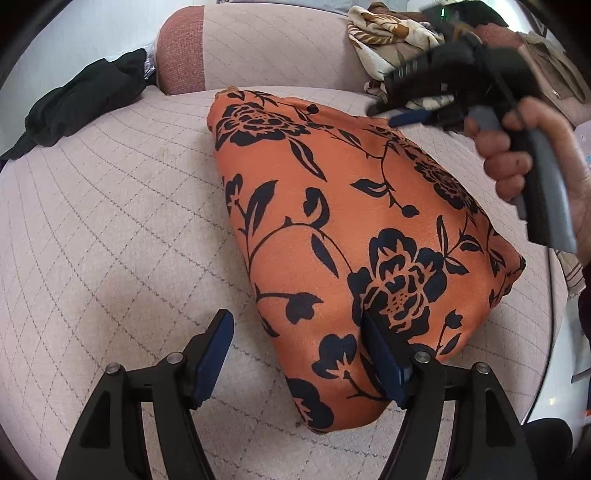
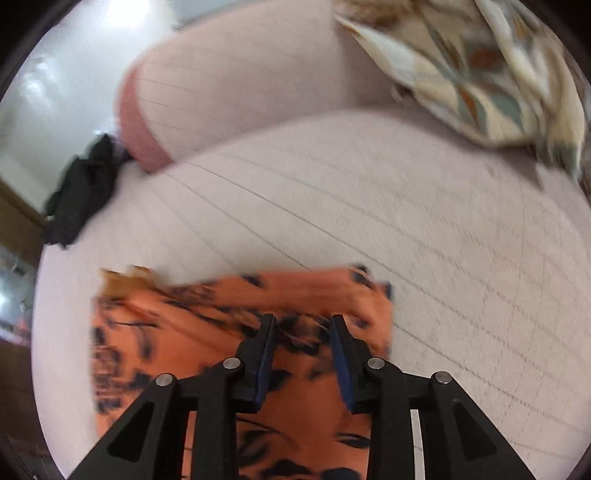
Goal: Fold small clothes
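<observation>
An orange garment with a black flower print point(image 1: 343, 236) lies folded on the pale quilted sofa seat point(image 1: 110, 221). My left gripper point(image 1: 295, 325) is open, low over the seat at the garment's near left edge; its right finger rests on the cloth. My right gripper point(image 1: 384, 114) hangs above the garment's far right side, held by a hand. In the blurred right wrist view the right gripper point(image 2: 303, 321) is open above the orange garment point(image 2: 221, 317) and holds nothing.
A black garment point(image 1: 74, 107) lies at the seat's far left by a pink bolster point(image 1: 181, 48). A pile of cream leaf-print cloth point(image 1: 391, 33) sits at the far right; it also shows in the right wrist view point(image 2: 480, 70).
</observation>
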`<action>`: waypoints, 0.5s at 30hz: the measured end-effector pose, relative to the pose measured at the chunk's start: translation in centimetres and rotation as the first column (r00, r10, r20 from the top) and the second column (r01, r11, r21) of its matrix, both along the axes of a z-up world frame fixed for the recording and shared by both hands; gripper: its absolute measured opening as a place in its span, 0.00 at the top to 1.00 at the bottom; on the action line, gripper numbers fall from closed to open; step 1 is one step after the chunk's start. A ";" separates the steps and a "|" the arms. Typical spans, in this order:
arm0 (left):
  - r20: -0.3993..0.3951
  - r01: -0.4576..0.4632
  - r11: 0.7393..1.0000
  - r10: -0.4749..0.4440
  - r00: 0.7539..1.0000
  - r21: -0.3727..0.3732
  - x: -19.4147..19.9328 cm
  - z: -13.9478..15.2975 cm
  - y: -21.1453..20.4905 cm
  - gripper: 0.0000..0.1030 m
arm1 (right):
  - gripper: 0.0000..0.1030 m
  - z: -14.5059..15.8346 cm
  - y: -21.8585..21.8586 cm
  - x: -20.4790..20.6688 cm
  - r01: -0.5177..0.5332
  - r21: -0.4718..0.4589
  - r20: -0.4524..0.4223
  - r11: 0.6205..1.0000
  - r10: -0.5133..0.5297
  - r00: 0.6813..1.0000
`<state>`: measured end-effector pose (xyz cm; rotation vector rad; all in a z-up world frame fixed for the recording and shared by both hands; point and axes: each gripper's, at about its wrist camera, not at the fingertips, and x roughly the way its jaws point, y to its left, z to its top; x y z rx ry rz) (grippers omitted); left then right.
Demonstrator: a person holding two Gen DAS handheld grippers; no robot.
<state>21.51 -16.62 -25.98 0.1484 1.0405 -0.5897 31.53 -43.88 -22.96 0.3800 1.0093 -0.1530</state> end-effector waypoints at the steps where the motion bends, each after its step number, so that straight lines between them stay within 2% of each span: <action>1: -0.004 -0.005 1.000 0.005 1.000 -0.005 0.0 0.0 0.0 0.29 | 0.68 0.9 0.9 -0.2 -0.034 0.010 0.026 0.999 0.033 0.999; 4: 0.004 -0.003 1.000 0.003 1.000 -0.007 -0.6 -0.5 0.5 0.28 | 0.68 2.0 4.5 0.1 -0.172 0.084 0.060 0.982 0.167 0.984; 6: 0.014 -0.004 1.000 0.004 1.000 -0.002 -0.9 -0.6 0.8 0.26 | 0.68 2.0 7.1 0.5 -0.235 0.095 0.070 0.967 0.229 0.971; 8: 0.019 -0.002 1.000 0.002 1.000 -0.004 -1.0 -0.2 0.9 0.26 | 0.68 0.6 9.7 2.2 -0.280 0.103 0.033 0.955 0.278 0.960; 10: 0.038 -0.005 1.000 0.005 0.999 0.007 -1.1 -0.2 0.8 0.25 | 0.69 -1.6 11.0 4.3 -0.277 0.065 -0.040 0.959 0.280 0.959; 11: 0.048 -0.001 1.000 0.000 0.999 0.014 -1.2 -0.1 0.7 0.24 | 0.69 -2.6 11.3 4.9 -0.276 0.046 -0.051 0.960 0.278 0.959; 12: 0.055 0.003 1.000 -0.004 0.998 0.021 -1.3 0.0 0.7 0.24 | 0.69 -2.8 11.6 5.1 -0.271 0.041 -0.022 0.962 0.272 0.962; 13: 0.061 0.008 1.000 -0.010 0.998 0.029 -1.4 0.0 0.6 0.24 | 0.69 -2.6 11.2 5.2 -0.256 0.057 0.006 0.965 0.256 0.967; 15: 0.075 0.017 0.999 -0.020 0.997 0.043 -1.7 0.0 0.4 0.24 | 0.70 -2.4 10.0 4.8 -0.206 0.148 0.002 0.967 0.208 0.978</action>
